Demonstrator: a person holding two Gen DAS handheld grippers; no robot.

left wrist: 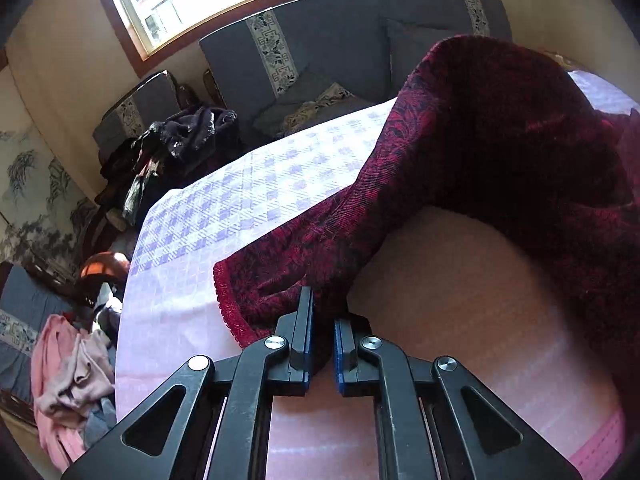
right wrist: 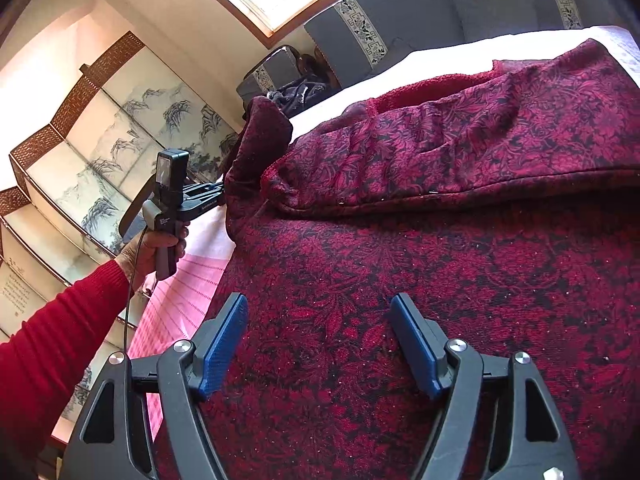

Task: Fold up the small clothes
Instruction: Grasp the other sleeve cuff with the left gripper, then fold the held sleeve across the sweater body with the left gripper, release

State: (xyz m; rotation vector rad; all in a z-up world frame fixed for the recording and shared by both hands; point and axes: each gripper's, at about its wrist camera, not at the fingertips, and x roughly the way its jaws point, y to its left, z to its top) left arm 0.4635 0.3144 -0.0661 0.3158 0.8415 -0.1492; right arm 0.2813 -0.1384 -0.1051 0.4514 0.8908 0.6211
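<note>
A dark red floral-patterned garment (left wrist: 480, 140) lies across the table, one hemmed corner lifted and draped toward the left. My left gripper (left wrist: 323, 308) is shut on a fold of that fabric near the scalloped hem. In the right wrist view the same garment (right wrist: 400, 260) fills the frame, a folded layer lying across its far part. My right gripper (right wrist: 318, 304) hovers open just over the flat cloth with nothing between its blue pads. A hand (right wrist: 148, 248) in a red sleeve holds the left gripper's handle (right wrist: 166, 240) at the garment's raised left corner.
The table wears a lilac checked cloth (left wrist: 240, 200) with a pink mat (left wrist: 460, 300) under the garment. A heap of pink and grey clothes (left wrist: 72, 380) lies lower left, dark clothes (left wrist: 188, 136) on a chair beyond. A grey sofa (left wrist: 340, 40) and painted folding screen (right wrist: 100, 152) stand behind.
</note>
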